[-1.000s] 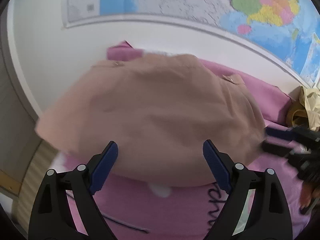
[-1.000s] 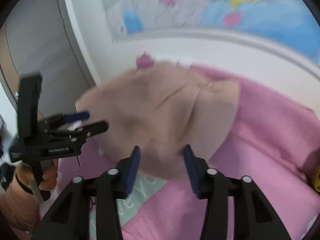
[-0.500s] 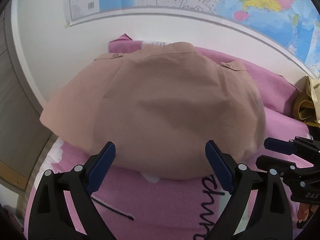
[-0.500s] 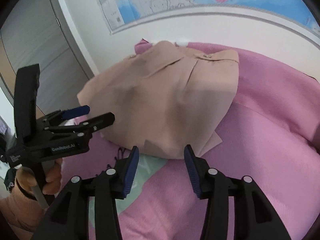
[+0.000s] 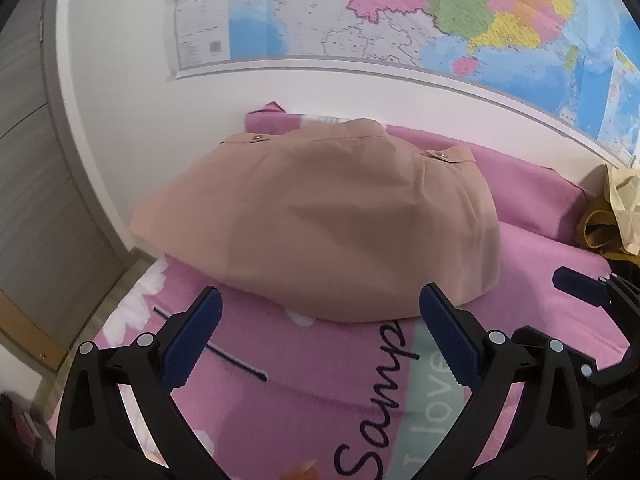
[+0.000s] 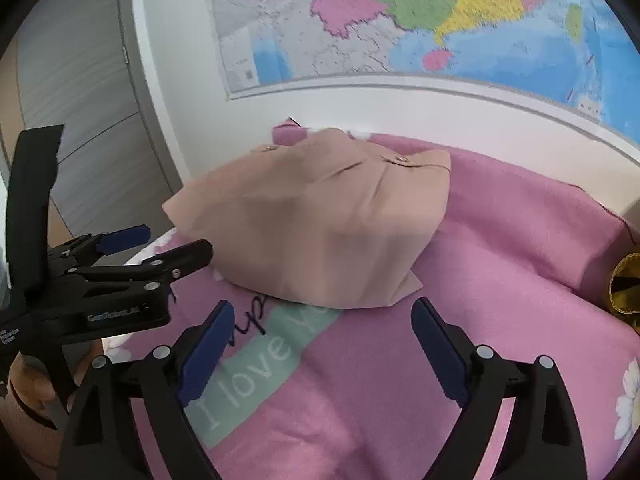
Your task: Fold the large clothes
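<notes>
Both grippers, left [image 5: 316, 336] and right [image 6: 322, 346], had just spread their jaws wide with nothing between them; the tan garment [image 5: 328, 220] lay folded on the pink blanket [image 6: 500, 248] toward the far wall; soft, light, likely best pinched at its near corners.

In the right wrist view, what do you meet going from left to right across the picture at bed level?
left gripper → folded tan garment → bare pink blanket → yellow item at the right edge.
</notes>
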### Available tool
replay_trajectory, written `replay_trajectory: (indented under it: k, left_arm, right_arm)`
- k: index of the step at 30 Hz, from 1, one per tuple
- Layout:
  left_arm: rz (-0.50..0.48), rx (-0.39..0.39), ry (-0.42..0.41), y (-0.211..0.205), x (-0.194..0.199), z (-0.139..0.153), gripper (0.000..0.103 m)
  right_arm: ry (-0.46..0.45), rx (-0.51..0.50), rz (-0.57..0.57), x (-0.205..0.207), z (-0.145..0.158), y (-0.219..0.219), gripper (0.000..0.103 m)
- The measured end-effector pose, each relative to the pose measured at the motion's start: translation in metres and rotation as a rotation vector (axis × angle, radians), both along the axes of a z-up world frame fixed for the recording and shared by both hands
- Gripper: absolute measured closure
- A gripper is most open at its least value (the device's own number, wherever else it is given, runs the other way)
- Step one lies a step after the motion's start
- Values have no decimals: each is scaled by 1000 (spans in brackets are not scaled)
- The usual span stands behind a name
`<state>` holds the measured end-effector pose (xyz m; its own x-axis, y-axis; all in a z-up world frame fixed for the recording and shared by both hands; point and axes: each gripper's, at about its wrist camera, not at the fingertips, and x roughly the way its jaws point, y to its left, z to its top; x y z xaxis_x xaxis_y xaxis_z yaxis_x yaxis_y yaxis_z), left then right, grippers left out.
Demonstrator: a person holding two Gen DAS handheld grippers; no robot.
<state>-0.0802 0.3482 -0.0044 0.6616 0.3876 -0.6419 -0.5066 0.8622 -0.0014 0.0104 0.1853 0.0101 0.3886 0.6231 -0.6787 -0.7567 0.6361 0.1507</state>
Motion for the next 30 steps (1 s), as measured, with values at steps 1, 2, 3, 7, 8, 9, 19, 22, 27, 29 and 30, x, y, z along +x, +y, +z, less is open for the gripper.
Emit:
replay_trajectory:
  k: [1, 2, 3, 7, 8, 9, 19, 22, 27, 29, 30]
  left_arm:
    - [7, -5, -2, -1, -3, 0, 6]
    - [14, -13, -7, -1, -6, 0, 6]
    - [14, -19, -9, -2, -8, 0, 6]
    - [22, -18, -11, -7, -15, 2, 6]
    - [22, -15, -12, -9, -17, 2, 6]
    - [24, -11, -13, -10, -18, 3, 6]
    - [43, 4, -25, -20, -34, 5, 6]
    - [55, 12, -26, -22, -39, 6, 6]
    - [69, 18, -35, -25, -47, 10, 6]
    - [68, 24, -36, -27, -49, 11, 6]
    - [67, 24, -37, -28, -50, 12, 6]
  right_arm:
    - [-8, -3, 1, -3, 0, 1, 13]
    - [-17, -6, 1, -6, 0, 1, 12]
    - [-26, -5, -1, -9, 1, -1, 12]
    - [-51, -5, 6, -19, 2, -2, 8]
    - [-52, -7, 11, -21, 2, -2, 8]
    - [-55, -6, 9, -23, 2, -2, 8]
    - [-74, 3, -12, -37, 4, -13, 6]
    - [-75, 8, -16, -40, 4, -15, 6]
    - [-68, 2, -21, -45, 2, -17, 6]
    - [-67, 5, -19, -47, 2, -18, 6]
    - [-69, 6, -21, -48, 3, -19, 6]
